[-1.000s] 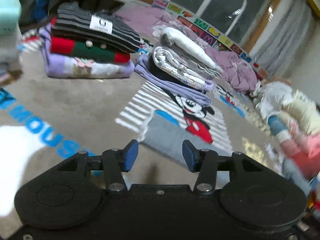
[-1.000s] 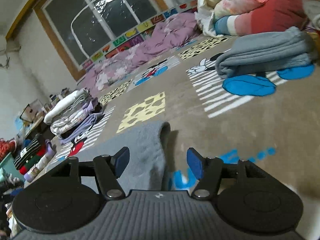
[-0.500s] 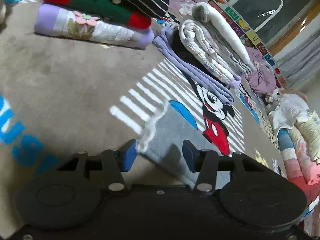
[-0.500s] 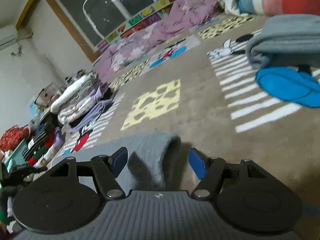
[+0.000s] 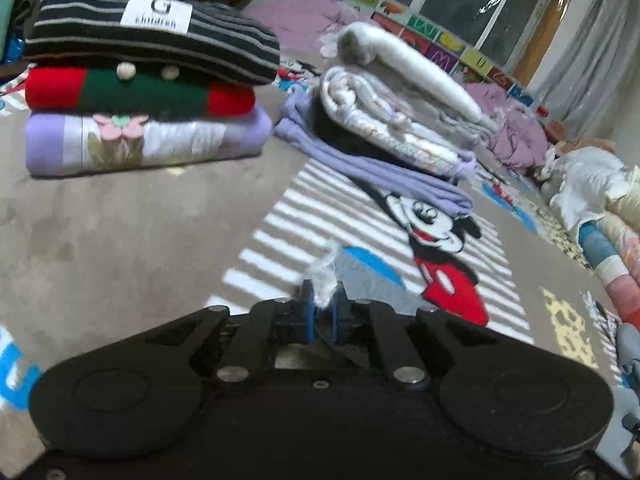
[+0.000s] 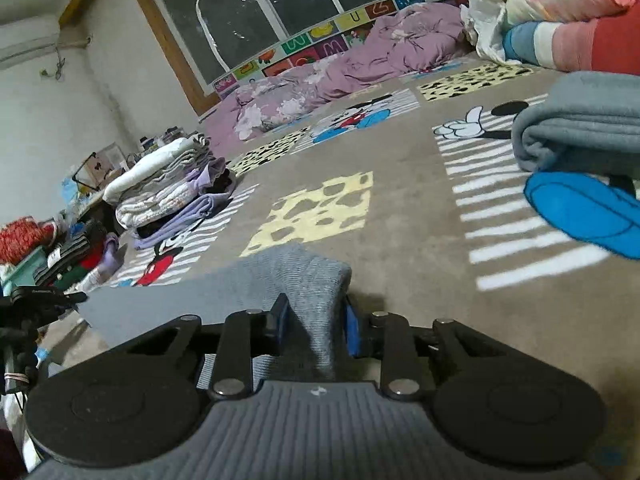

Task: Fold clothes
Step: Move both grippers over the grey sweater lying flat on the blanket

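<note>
A grey knit garment (image 6: 256, 284) lies on the cartoon-print carpet. My right gripper (image 6: 316, 316) is shut on one folded corner of it, and the cloth rises between the blue pads. In the left wrist view my left gripper (image 5: 323, 308) is shut on the garment's other corner (image 5: 362, 280), where a whitish frayed tuft sticks up between the pads. The left gripper's black body (image 6: 36, 304) shows at the left edge of the right wrist view, at the far end of the grey cloth.
A stack of folded sweaters (image 5: 144, 92) and a pile of folded pale and lilac linens (image 5: 392, 120) lie ahead of the left gripper. A folded grey blanket (image 6: 580, 128) and rolled bedding (image 6: 560, 12) sit at the right. Purple bedding (image 6: 340, 68) lines the window wall.
Both grippers have gone from open to shut, each clamping a corner of the grey garment. The left gripper's view has levelled out towards the clothes piles.
</note>
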Demonstrator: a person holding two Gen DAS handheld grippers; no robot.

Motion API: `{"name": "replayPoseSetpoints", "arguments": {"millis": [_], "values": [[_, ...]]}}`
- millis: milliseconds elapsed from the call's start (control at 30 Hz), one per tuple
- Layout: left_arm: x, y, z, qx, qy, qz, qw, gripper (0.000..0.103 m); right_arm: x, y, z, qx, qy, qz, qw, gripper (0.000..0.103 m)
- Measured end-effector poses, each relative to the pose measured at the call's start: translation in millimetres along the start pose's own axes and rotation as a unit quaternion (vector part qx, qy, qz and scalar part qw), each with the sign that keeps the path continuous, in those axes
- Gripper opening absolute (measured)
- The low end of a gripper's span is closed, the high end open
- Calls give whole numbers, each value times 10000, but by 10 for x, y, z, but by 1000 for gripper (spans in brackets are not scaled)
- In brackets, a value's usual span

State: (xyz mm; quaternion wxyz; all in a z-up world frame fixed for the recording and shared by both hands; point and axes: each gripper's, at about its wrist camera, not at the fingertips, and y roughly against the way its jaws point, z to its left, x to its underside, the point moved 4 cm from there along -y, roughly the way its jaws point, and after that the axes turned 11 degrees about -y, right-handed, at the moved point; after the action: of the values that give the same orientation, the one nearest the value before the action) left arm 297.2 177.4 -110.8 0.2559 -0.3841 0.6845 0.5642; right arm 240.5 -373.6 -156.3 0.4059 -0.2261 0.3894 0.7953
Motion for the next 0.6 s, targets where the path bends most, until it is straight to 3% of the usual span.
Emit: {"name": "replayPoseSetpoints", "arguments": {"millis": [133, 200, 267, 333, 467, 600], "values": [[34, -55, 44, -206, 54, 249, 9995, 11, 5, -34, -26, 52, -42, 70, 10000, 30], [23, -22, 49, -338, 72, 273, 9990, 17, 9, -68, -76, 172, -150, 168, 9996, 40], [-30, 99, -20, -604, -187, 88, 9980, 23, -29, 6, -121, 278, -269, 6, 9993, 43], [-69, 230, -123, -659, -413, -132, 9969, 23, -80, 122, -159, 388, -357, -248, 9983, 57], [-22, 361, -532, -124, -943, -359, 9948, 23, -125, 400, -52, 550, 155, -779, 9953, 57], [186, 245, -938, 464, -1424, -69, 9887, 23, -9, 415, 241, 249, 1027, -631, 9924, 54]]}}
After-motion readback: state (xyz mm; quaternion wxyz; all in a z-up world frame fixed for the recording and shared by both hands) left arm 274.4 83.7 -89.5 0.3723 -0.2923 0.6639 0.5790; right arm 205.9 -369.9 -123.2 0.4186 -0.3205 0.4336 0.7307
